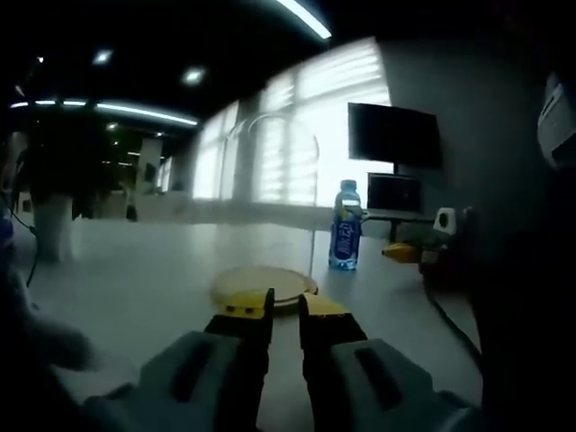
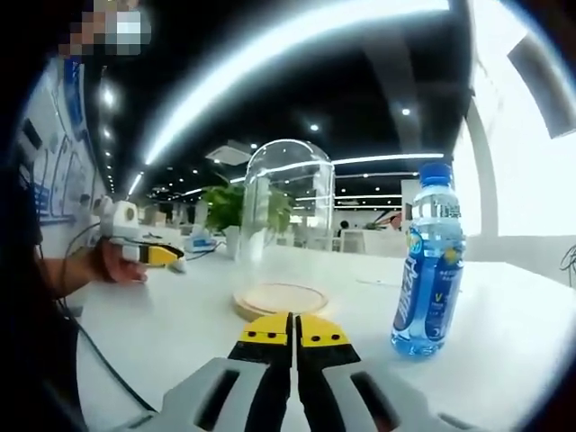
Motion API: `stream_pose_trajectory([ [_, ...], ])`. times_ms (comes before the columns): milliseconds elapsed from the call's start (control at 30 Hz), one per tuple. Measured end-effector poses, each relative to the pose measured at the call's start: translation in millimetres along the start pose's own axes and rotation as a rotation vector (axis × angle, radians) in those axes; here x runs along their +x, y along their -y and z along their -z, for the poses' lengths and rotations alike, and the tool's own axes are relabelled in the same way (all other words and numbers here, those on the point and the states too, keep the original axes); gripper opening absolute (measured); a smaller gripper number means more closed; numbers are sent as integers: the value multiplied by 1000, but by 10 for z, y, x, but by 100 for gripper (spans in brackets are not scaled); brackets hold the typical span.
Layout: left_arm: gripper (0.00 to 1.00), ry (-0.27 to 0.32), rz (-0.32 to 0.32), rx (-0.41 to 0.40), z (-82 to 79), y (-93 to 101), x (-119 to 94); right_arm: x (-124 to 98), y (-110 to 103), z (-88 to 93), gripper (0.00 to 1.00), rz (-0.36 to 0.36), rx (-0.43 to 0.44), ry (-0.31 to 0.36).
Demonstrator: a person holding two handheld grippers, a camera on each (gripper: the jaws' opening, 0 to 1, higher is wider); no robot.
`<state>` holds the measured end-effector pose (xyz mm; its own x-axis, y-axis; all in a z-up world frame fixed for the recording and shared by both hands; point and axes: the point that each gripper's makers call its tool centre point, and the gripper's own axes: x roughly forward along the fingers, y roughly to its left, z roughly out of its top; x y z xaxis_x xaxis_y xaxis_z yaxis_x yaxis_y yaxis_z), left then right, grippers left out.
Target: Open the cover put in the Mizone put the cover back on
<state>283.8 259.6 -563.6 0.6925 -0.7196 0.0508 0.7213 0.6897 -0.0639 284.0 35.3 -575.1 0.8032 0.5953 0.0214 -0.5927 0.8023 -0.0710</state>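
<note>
In the right gripper view, going left to right, the left tongs lie well off to the left, held in a person's hand; then the clear glass dome cover stands upright on its round pale wooden base in the middle of the white counter; then the blue Mizone bottle with a blue cap stands upright to the right, apart from the base. The right tongs sit low and centre, jaws pressed together with nothing between them. In the left gripper view, the left tongs show only a narrow gap, empty, aimed at the wooden base, with the dome faint against the bright window and the bottle beyond to the right. The glass cover is likely rigid, smooth and breakable — slippery for hard jaws, so a grip low on the wall or at the rounded top calls for gentle pressure. The bottle looks full, so fairly heavy but firm — the waist around the label seems the safest hold.
</note>
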Motion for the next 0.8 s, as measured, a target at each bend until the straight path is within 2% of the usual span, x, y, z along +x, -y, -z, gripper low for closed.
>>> stream_pose_trajectory([
  [300,10,-11,-6,28,12,36,-5,-2,-19,-21,1,-9,-11,12],
  [433,10,8,-7,41,-27,37,-33,3,-83,-28,6,-20,-61,16],
  [533,10,4,-10,46,-16,9,-27,11,-87,-23,12,-27,-68,13],
  [667,16,-1,3,61,2,22,-16,5,-65,-54,16,-30,-44,31],
  [800,22,5,33,48,7,77,2,13,-80,-73,28,-36,-49,43],
])
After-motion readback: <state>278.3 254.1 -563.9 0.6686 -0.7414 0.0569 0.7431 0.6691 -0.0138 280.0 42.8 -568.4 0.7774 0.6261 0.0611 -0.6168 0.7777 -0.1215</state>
